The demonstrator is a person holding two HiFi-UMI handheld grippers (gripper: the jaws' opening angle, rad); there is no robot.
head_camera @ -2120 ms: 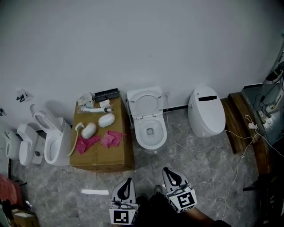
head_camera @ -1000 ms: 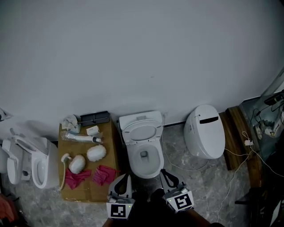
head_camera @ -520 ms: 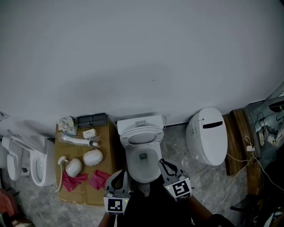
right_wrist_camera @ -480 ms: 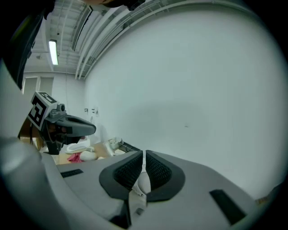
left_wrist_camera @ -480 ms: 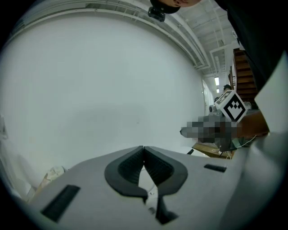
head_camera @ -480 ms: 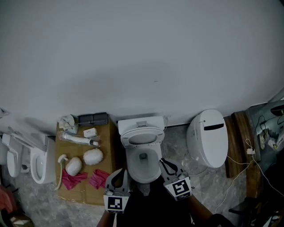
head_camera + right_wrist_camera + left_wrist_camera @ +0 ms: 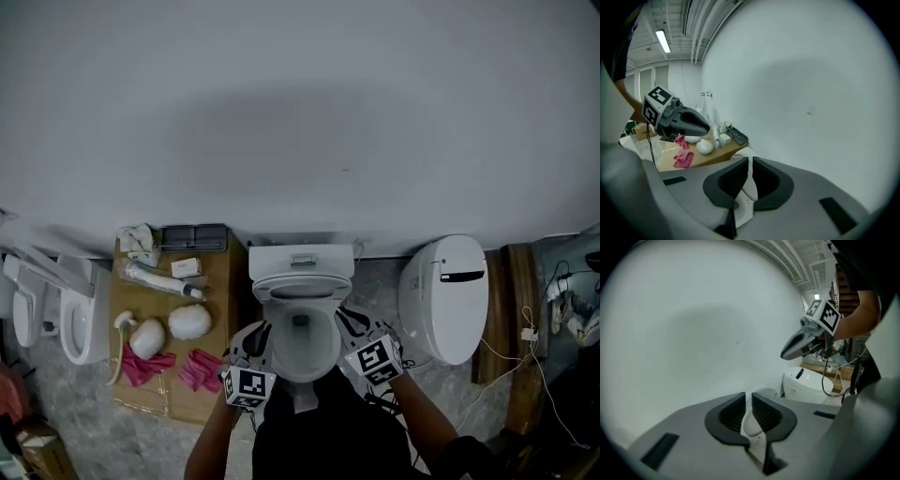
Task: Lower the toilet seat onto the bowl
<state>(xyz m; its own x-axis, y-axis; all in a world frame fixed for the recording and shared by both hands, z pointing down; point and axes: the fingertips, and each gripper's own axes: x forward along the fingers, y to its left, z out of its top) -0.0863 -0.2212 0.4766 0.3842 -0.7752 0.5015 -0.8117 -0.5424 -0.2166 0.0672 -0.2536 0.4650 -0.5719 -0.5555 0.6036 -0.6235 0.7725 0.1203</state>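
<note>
Against a plain pale wall (image 7: 300, 112), the toilet seat (image 7: 302, 279) is seen raised, leaned back at the tank above the open bowl (image 7: 314, 361) and not yet lowered. Left tool (image 7: 257, 336) and right tool (image 7: 348, 324) are held low beside the bowl's rim, just short of the seat, probably so it can be tipped forward. The right jaws are closed on nothing. The left jaws have just been opening to a slit, which is empty.

Centre: the toilet (image 7: 314, 352) fills the middle, and its raised seat (image 7: 302, 286) stands at the back of the bowl.
Above the bowl: open air, nothing in the way.
Left of the bowl: a loaded cardboard box (image 7: 225, 291) stands just beside it, leaving a narrow gap.
Right of the bowl: a wider strip of bare floor (image 7: 377, 286) runs up to a second, closed toilet (image 7: 445, 295).
Top of frame: the wall (image 7: 300, 122) stands right behind the tank (image 7: 302, 260).
</note>
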